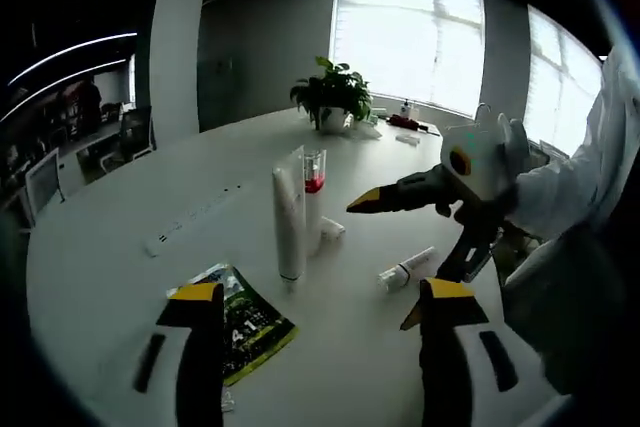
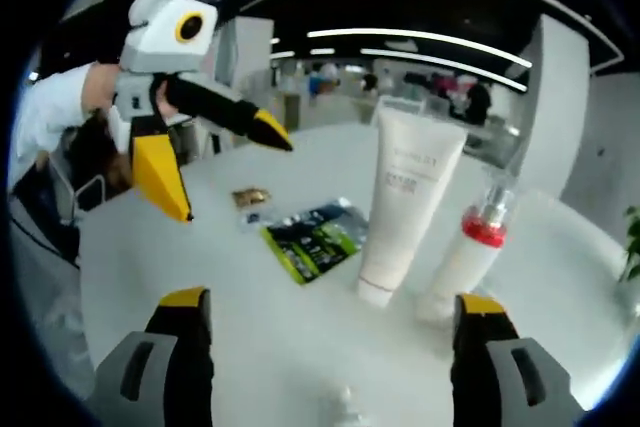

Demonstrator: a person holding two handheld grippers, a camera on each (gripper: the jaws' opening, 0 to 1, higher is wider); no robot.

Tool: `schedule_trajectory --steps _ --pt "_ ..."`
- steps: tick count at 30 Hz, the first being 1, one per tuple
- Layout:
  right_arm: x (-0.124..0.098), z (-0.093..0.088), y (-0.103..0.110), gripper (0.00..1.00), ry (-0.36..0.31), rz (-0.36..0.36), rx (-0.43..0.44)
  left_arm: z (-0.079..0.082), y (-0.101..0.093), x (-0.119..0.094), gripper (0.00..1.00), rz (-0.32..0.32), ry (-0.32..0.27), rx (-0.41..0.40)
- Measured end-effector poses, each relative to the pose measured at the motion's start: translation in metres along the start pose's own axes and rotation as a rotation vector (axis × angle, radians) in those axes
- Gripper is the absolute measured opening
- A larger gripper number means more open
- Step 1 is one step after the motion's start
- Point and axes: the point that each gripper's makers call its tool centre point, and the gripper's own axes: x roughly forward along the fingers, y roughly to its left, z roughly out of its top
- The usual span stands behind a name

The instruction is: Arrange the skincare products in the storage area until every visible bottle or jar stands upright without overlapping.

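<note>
A white tube stands upright on its cap mid-table, with a clear bottle with a red collar upright just behind it. A small white bottle lies on its side to the right, and a small white piece lies by the upright bottle's base. My left gripper is open, short of the tube. My right gripper comes in from the right, open wide, over the lying bottle. In the right gripper view the tube and red-collared bottle stand ahead of my open right gripper; my left gripper hangs open at the left.
A green sachet lies flat near my left jaw; in the right gripper view the sachet has a small gold packet beside it. A power strip lies left of the tube. A potted plant stands at the table's far edge. A person's white sleeve is at the right.
</note>
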Motion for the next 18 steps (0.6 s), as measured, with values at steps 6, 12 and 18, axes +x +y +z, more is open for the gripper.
schedule_trajectory --steps 6,12,18 --pt "-0.008 -0.004 0.009 0.99 0.019 0.057 -0.004 -0.007 -0.007 -0.006 0.89 -0.001 0.009 -0.015" --pt "-0.017 -0.001 0.015 0.99 0.02 0.084 -0.007 -0.017 -0.019 -0.011 0.99 0.024 0.043 -0.027" --pt "-0.024 0.005 0.019 0.99 0.002 0.097 -0.012 -0.019 -0.023 -0.021 0.99 0.041 0.042 -0.05"
